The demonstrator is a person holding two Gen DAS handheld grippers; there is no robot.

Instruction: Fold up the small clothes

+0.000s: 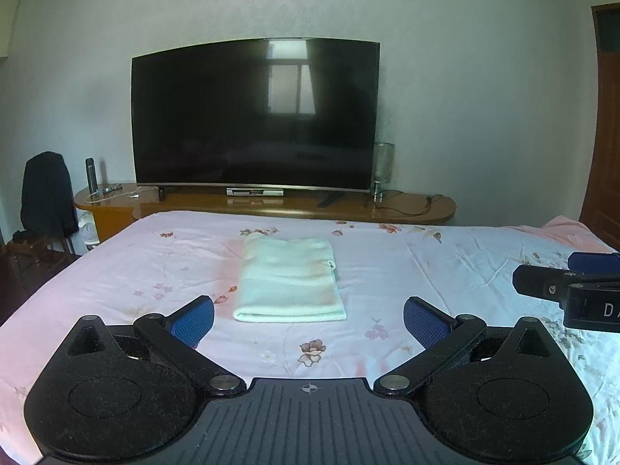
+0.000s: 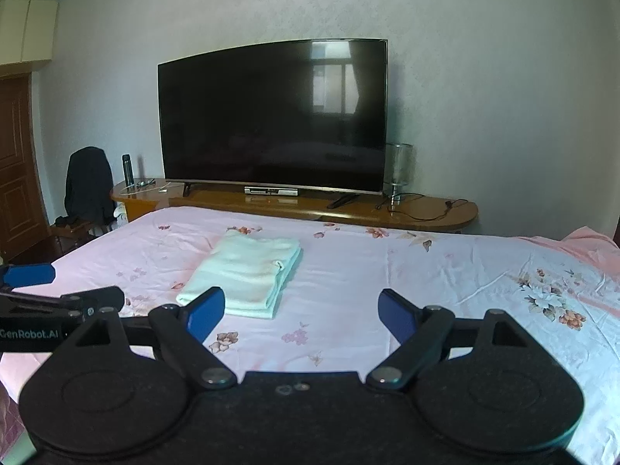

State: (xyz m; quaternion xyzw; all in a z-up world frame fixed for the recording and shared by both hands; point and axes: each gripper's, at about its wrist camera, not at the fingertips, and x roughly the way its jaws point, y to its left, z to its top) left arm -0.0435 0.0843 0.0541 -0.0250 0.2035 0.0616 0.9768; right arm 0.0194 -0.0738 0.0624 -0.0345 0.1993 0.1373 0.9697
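Over on the far left a chair point(image 1: 48, 197) draped in a dark garment stands beside the bed, with a dark flask point(image 1: 90, 174) on the wooden TV stand point(image 1: 418, 209) behind it, and then the action: the left tongs point(image 1: 309, 321) hover low over the bed point(image 1: 116, 271), blue pads spread wide, nothing between them, fully released. Straight ahead of them lies the white cloth point(image 1: 288, 279), and look at it, already a neat rectangle with stacked layers showing along its near edge and right side, flat on the floral sheet, well short of the big dark television point(image 1: 255, 116). From the right wrist view that same cloth sits ahead and to the left, touched by neither tool. Moving right, the right tongs point(image 2: 301, 312) are just as relaxed, pads apart, empty, poised above bare sheet; a glass lamp point(image 2: 399, 170) stands at the television's right end. Judging by this, the folding on this piece looks finished or very nearly so; what may remain is one last fold or a tidy-up, and no other garment waiting on the bed is visible
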